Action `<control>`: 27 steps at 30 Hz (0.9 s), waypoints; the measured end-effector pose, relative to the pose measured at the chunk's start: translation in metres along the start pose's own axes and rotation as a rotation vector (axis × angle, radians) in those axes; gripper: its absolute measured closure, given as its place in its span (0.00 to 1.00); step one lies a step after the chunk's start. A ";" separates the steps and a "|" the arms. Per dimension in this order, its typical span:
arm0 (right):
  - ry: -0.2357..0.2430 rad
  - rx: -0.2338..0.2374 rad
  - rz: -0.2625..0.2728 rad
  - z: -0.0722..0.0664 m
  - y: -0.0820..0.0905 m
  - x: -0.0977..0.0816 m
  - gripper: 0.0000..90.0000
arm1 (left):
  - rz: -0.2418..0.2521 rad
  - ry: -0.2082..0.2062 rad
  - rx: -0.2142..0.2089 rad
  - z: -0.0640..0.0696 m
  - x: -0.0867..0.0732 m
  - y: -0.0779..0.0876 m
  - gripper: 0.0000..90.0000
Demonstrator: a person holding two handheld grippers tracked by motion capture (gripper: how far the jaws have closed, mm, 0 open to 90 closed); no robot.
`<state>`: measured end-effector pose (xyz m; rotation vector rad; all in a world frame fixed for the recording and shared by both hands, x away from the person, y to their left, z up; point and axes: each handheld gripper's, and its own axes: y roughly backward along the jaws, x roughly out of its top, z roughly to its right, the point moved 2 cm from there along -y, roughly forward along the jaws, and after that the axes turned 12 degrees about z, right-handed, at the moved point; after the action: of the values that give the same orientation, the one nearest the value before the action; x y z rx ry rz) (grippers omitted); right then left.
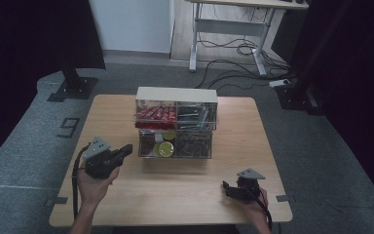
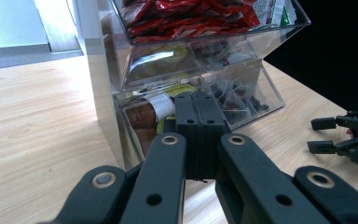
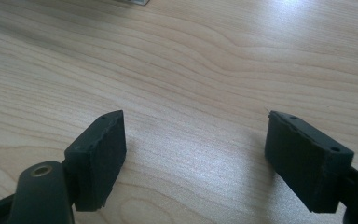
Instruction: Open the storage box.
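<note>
Two grippers idle | left gripper jaws closed, aimed at clear organizer at tabletop twelve o'clock | right gripper jaws open, empty, five o'clock | advice: approach lower drawer squarely, slowly.

So the clear organizer sits mid-tabletop toward the far edge, and it's the only real obstacle. Bare wood runs all along the near side and down both flanks, plenty of room to pass. The left gripper is just beside the organizer's lower left corner, fingers pressed together and right up near the lower drawer front, so barely any gap there. The right gripper is well apart from the box, spread wide over open tabletop
</note>
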<state>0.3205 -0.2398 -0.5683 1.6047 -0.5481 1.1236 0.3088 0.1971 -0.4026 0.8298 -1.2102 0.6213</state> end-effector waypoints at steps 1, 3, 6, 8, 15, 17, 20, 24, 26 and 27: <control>0.000 0.000 0.000 0.000 0.000 0.000 0.23 | -0.001 0.001 0.000 0.000 0.001 -0.002 1.00; 0.000 0.000 0.000 0.000 0.000 0.000 0.23 | -0.003 0.002 -0.004 -0.001 0.003 -0.005 1.00; 0.000 0.000 0.000 0.000 0.000 0.000 0.23 | -0.003 -0.001 -0.006 -0.001 0.007 -0.007 1.00; 0.000 0.000 0.000 0.000 0.000 0.000 0.23 | -0.001 -0.002 -0.007 -0.001 0.010 -0.009 1.00; -0.001 0.000 0.000 0.000 0.000 0.000 0.23 | -0.005 -0.013 -0.016 0.001 0.023 -0.020 1.00; -0.001 0.000 0.000 0.000 0.000 0.000 0.23 | -0.005 -0.016 -0.014 0.001 0.026 -0.023 1.00; 0.000 0.000 0.000 0.000 0.000 0.000 0.23 | -0.002 -0.013 -0.015 0.000 0.029 -0.025 1.00; -0.001 0.000 0.000 0.000 0.000 0.000 0.23 | 0.003 -0.013 -0.019 0.001 0.034 -0.028 1.00; 0.000 0.000 0.000 0.000 0.000 0.000 0.23 | 0.001 -0.017 -0.019 0.002 0.036 -0.030 1.00; -0.001 0.000 0.000 0.000 0.000 0.000 0.23 | 0.000 -0.019 -0.020 0.002 0.037 -0.031 1.00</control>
<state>0.3205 -0.2397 -0.5683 1.6053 -0.5483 1.1233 0.3419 0.1772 -0.3738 0.8206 -1.2316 0.6018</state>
